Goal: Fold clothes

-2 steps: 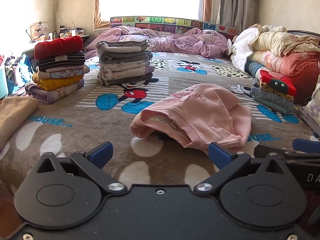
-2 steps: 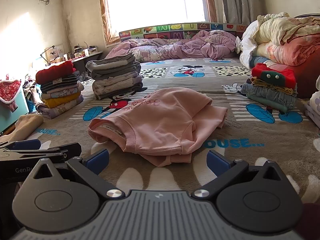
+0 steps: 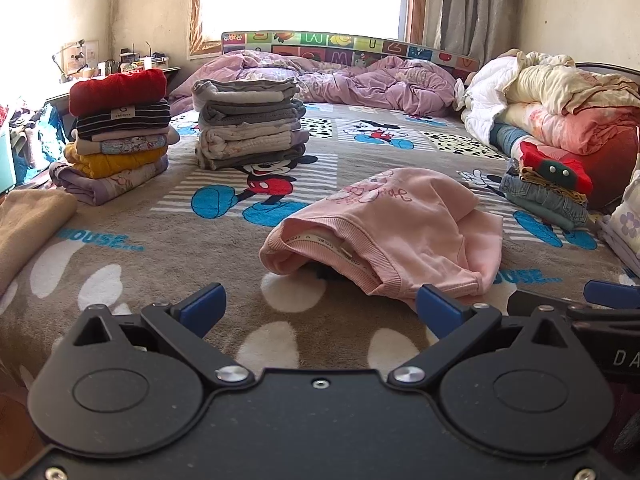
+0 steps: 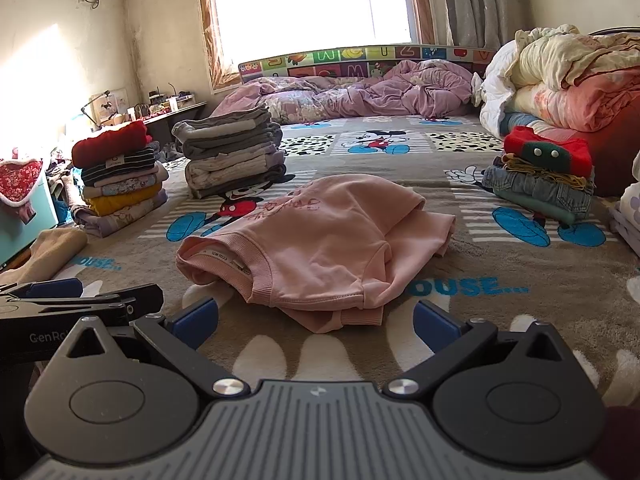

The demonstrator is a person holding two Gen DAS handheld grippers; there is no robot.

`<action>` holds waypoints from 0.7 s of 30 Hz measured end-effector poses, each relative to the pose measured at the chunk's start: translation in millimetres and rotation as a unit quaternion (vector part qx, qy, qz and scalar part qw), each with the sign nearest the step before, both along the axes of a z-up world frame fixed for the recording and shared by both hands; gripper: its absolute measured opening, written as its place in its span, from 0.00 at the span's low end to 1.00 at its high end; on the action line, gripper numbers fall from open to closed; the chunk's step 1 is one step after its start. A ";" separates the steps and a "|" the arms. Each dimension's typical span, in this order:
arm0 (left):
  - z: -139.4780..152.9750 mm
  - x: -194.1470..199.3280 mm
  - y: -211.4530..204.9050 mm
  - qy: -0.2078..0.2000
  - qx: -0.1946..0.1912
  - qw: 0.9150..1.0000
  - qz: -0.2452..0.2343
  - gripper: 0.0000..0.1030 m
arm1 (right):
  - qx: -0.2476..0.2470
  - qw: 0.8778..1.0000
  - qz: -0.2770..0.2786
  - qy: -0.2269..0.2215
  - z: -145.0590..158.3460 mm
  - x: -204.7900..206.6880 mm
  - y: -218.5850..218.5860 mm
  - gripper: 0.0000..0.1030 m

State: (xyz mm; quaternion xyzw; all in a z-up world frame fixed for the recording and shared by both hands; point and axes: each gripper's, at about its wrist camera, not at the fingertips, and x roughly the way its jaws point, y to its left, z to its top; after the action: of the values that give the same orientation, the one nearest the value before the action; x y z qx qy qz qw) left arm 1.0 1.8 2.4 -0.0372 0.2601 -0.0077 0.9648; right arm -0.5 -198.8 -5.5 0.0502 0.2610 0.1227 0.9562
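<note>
A pink sweatshirt [image 3: 392,232] lies partly folded on the Mickey Mouse blanket [image 3: 200,248], collar toward me; it also shows in the right wrist view [image 4: 320,240]. My left gripper [image 3: 320,310] is open and empty, just short of the sweatshirt's near left edge. My right gripper [image 4: 316,322] is open and empty, its jaws wide apart in front of the sweatshirt's near hem. Each gripper shows at the edge of the other's view: the right one in the left wrist view [image 3: 580,308], the left one in the right wrist view [image 4: 76,300].
Two stacks of folded clothes stand at the back left, one topped in red [image 3: 116,136], one grey [image 3: 248,128]. A smaller stack [image 3: 548,184] sits at the right by piled quilts [image 3: 560,112]. A purple duvet [image 3: 340,80] lies at the back. A tan garment [image 3: 28,224] lies left.
</note>
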 end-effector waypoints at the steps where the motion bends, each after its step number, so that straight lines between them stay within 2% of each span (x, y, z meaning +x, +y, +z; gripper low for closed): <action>1: 0.5 -0.1 0.0 -0.001 0.002 1.000 -0.001 1.00 | 0.000 1.000 0.000 0.000 0.0 0.0 0.1 1.00; 10: -16.6 -7.9 -7.5 -0.007 0.020 1.000 -0.004 1.00 | 0.002 1.000 0.002 0.003 -0.1 -0.2 1.0 1.00; 21: -23.2 -11.1 -14.4 -0.003 0.019 1.000 -0.001 1.00 | 0.005 1.000 0.003 0.004 -2.1 -1.4 0.7 1.00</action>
State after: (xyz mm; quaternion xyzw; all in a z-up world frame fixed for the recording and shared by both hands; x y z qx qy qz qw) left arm -10.1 -12.5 -20.8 -0.0185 0.2570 -0.0034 0.9662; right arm -1.9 -198.1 -7.6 0.0547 0.2644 0.1263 0.9545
